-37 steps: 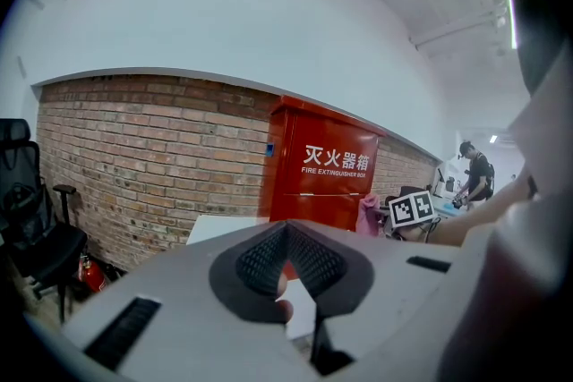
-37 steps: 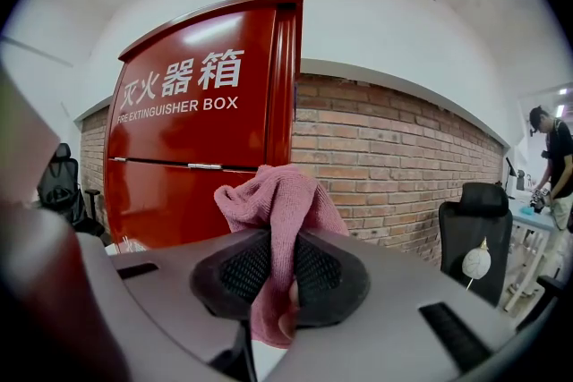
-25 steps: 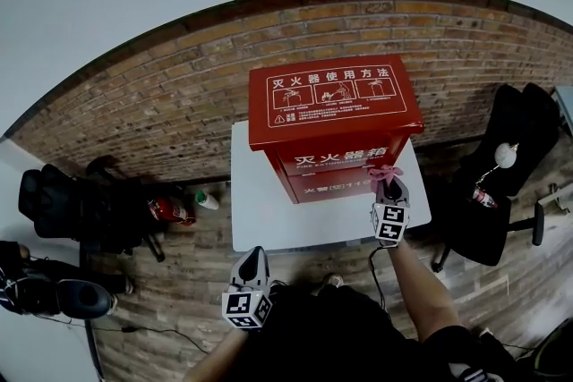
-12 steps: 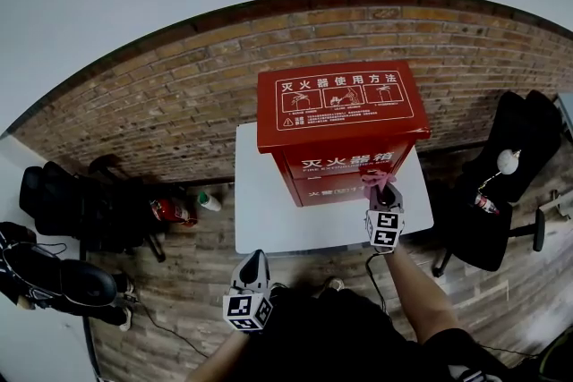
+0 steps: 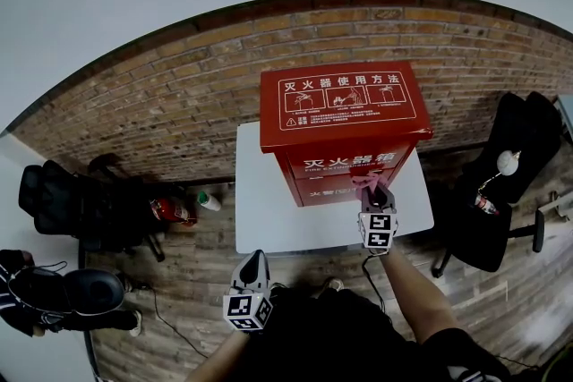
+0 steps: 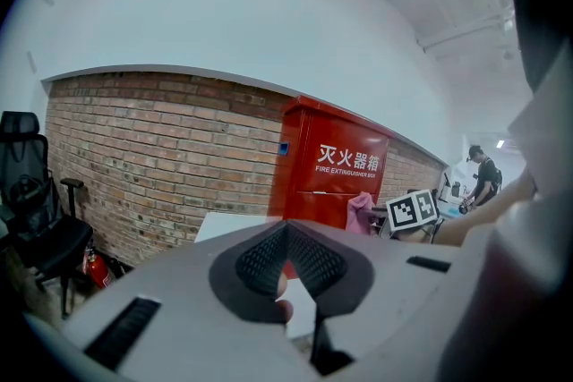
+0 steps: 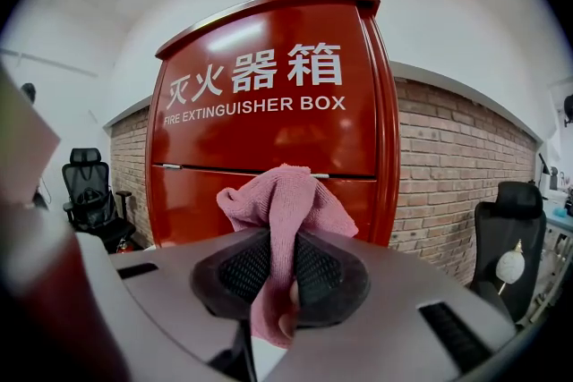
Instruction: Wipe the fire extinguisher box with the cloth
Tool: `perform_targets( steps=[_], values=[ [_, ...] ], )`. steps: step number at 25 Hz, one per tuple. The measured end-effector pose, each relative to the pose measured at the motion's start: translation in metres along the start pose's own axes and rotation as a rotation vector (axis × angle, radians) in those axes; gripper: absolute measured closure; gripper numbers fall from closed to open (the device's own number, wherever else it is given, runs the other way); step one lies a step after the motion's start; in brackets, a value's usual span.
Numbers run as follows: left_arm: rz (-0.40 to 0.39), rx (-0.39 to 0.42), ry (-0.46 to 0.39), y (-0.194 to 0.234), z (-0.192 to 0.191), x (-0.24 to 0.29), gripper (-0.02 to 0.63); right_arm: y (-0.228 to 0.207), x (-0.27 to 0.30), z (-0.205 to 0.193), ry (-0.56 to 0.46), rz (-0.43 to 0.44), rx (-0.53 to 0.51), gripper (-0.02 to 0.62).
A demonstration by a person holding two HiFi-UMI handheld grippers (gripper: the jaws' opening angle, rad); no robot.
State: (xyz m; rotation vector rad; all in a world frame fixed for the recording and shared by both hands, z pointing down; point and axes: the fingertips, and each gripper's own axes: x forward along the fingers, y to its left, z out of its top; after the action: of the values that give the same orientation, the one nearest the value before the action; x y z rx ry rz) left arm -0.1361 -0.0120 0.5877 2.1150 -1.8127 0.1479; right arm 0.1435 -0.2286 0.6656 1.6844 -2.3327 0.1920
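The fire extinguisher box [image 5: 345,125] stood upright on the white tabletop [image 5: 269,201], with the brick wall [image 5: 179,103] behind it. The right claw [image 7: 279,268] was clamped on the pink cloth [image 7: 285,197]. The cloth's bunched end stuck out past the pads and sat at the box's red front, below the white lettering and level with the seam between the two panels. Whether it pressed the panel or stood just off it could not be told. The left claw [image 6: 286,259] hung well back from the box, beyond the tabletop's near edge, with its jaws together and nothing between them. In the head view a black office chair [image 5: 515,157] stood right of the box. A small red extinguisher [image 5: 168,210] lay on the floor to the box's left.
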Motion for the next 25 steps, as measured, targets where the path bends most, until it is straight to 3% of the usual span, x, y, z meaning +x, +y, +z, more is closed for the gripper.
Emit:
perform_targets(
  steps=[25],
  values=[
    [0.037,0.007,-0.005,0.047,0.012,-0.027,0.589,0.069,0.015,0.004,0.024,0.075,-0.005,0.531]
  ],
)
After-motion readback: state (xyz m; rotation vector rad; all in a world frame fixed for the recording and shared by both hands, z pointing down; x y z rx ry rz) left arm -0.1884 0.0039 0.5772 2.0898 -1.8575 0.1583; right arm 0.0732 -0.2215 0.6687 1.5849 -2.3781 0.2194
